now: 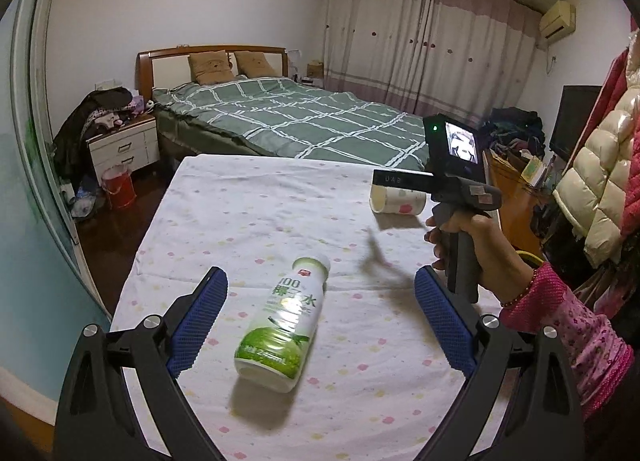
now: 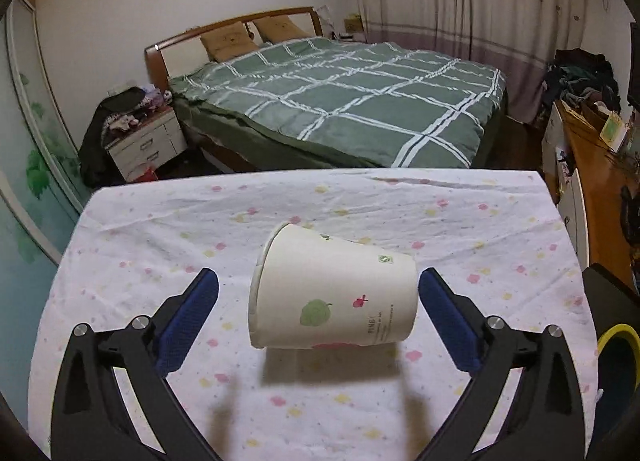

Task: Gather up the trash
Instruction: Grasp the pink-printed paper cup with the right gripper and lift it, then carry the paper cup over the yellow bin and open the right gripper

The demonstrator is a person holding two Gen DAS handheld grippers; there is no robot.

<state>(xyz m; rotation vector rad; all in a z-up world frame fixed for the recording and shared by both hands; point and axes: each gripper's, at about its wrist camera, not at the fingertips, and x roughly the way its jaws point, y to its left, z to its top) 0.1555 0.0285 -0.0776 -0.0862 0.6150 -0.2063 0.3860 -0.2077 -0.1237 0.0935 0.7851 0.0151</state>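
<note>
On my left, my left gripper [image 1: 320,317] stands wide apart, its blue pads [image 1: 198,321] clear of everything. Between them lies the green-and-white drink bottle [image 1: 282,321], flat on its side on the flowered tablecloth [image 1: 224,213], its capped end pointing away from me and its base towards me. It sits a little nearer the left pad than the right one, touching neither.

Further right in that same view, my right hand [image 1: 468,245] grips the handle of the other tool, a pink patterned sleeve [image 1: 560,317] at the wrist. Just beyond it the paper cup [image 1: 396,200] lies tipped over near the cloth's far right part, well apart from the bottle.

Through my right camera, my right gripper [image 2: 319,313] is also spread wide, nothing pressed between its pads [image 2: 188,321]. The cup [image 2: 332,289] lies on its side crosswise between them, its open mouth turned to the left and its base to the right. The base end sits just beside the right pad; I cannot tell whether they touch. A clear gap separates the rim from the left pad. At the far right edge, a dark bin with a yellow rim [image 2: 618,335] shows.
</note>
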